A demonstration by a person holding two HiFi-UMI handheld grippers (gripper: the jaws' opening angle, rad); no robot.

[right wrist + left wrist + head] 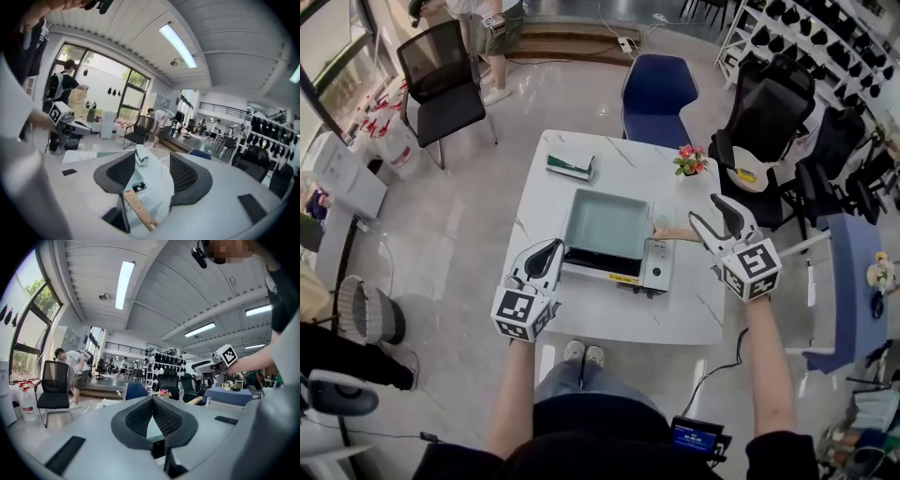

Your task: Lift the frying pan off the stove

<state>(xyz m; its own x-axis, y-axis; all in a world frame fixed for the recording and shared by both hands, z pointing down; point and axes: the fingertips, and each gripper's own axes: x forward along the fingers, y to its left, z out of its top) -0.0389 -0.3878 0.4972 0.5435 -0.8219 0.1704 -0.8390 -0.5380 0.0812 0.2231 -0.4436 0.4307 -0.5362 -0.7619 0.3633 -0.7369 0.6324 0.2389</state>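
A square grey-green frying pan (605, 223) sits on a silver portable stove (654, 267) on the white table (581, 319). Its wooden handle (675, 233) sticks out to the right. My right gripper (703, 209) is open just past the handle's end. In the right gripper view the handle (138, 208) lies low between the spread jaws of that gripper (152, 157), untouched. My left gripper (553, 248) hovers at the stove's left side, shut on nothing; in the left gripper view its pads (140, 416) meet, tips at the gripper's point (152, 398).
A green-and-white box (571, 166) and a small pot of pink flowers (690, 160) stand at the table's far side. A blue chair (659, 89) is behind the table, black chairs (773, 103) to the right. A person (492, 37) stands far back.
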